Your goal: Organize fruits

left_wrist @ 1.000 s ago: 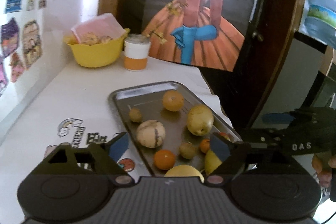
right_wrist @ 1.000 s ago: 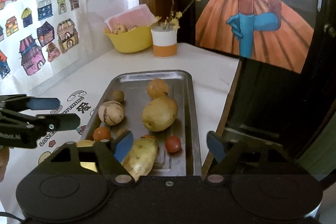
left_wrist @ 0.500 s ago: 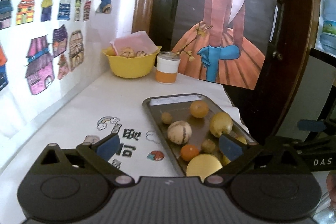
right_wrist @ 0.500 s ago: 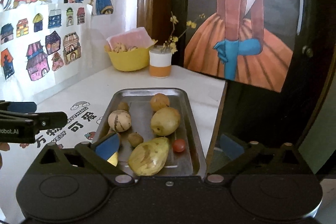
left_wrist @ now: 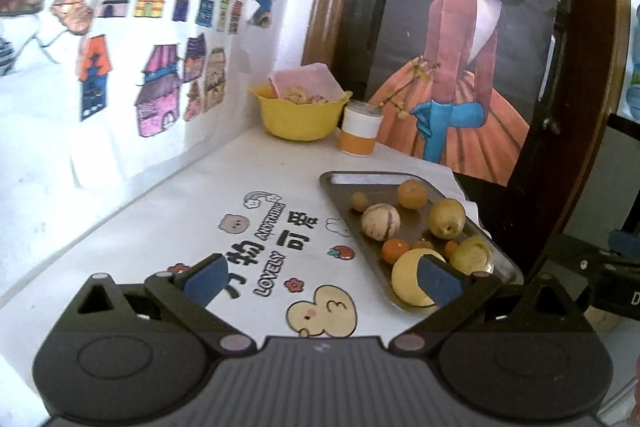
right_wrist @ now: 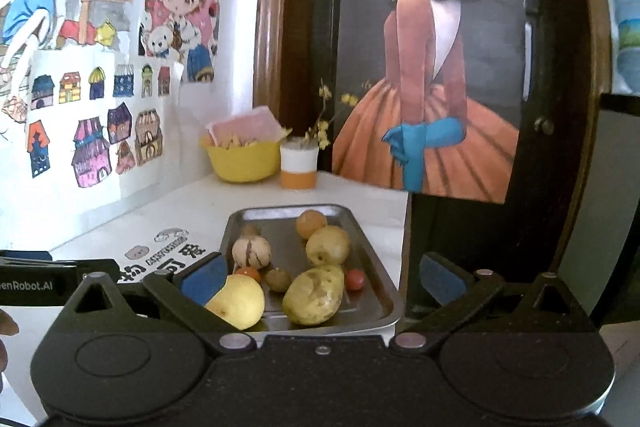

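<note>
Fruit lay loose in a shallow rectangular metal tray [right_wrist: 362, 239] near the right-hand edge of a white tabletop [left_wrist: 192, 203] printed with cartoon stickers and lettering. Nearest the cameras sat a round yellow fruit [right_wrist: 238, 301] and, beside it, a blotchy yellow-brown oblong fruit [right_wrist: 314, 293]. Behind them were a small orange fruit [left_wrist: 394, 250], a small brownish round fruit [right_wrist: 277, 279] and a tiny red fruit [right_wrist: 355, 279]. Farther back lay a pale striped round fruit [right_wrist: 251, 253], a yellow-green pear-like fruit [right_wrist: 328, 245] and an orange citrus [right_wrist: 311, 223].

The right gripper [right_wrist: 320, 277] hung just short of the tray's near end with its jaws spread wide and empty; in its view the yellow fruit sat by the left jaw and the oblong fruit in the gap. The left gripper [left_wrist: 320, 277] hovered over the tabletop left of the tray, jaws likewise wide apart and holding nothing, its right jaw overlapping the yellow fruit in the view.

At the back of the tabletop stood a yellow plastic bowl [left_wrist: 298, 115] of snacks and a white-and-orange cup [left_wrist: 359, 133], against a framed painting of a girl in an orange dress [left_wrist: 460, 75].
</note>
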`<state>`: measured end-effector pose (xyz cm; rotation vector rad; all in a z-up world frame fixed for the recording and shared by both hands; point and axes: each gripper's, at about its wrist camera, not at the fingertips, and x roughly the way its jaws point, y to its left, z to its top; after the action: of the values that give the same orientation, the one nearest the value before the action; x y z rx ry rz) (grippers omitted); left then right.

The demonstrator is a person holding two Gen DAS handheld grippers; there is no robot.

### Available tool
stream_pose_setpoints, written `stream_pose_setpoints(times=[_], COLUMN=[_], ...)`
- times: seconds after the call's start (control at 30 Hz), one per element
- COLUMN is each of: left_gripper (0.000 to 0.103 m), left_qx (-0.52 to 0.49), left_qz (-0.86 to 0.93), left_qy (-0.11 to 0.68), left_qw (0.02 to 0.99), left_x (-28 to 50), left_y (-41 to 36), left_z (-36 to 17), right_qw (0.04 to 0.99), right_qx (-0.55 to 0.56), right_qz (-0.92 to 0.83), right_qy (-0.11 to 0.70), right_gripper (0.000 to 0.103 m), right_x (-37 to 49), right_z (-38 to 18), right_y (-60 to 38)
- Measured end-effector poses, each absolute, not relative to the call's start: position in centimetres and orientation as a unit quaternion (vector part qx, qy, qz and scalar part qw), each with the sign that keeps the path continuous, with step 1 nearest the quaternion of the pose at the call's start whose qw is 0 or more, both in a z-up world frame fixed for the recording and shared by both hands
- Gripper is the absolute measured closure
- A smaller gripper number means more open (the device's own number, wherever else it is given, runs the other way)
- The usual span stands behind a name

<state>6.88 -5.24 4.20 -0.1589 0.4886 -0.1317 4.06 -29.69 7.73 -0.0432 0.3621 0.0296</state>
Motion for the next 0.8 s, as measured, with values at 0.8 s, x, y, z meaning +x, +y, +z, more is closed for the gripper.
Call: stream_pose_setpoints(times=[0.8], left_gripper=[0.001], left_qx=[-0.076], left_qz=[-0.054], left_qy=[0.217], left_qw=[0.972], left_x=[0.2], left_y=[-1.3], left_z=[2.3], right_qw=[0.984], right_qx=[-0.008], right_qz=[0.026], right_qy=[0.174], right_gripper=[0.001], right_x=[-4.1], right_z=[4.2], right_y=[-25.2])
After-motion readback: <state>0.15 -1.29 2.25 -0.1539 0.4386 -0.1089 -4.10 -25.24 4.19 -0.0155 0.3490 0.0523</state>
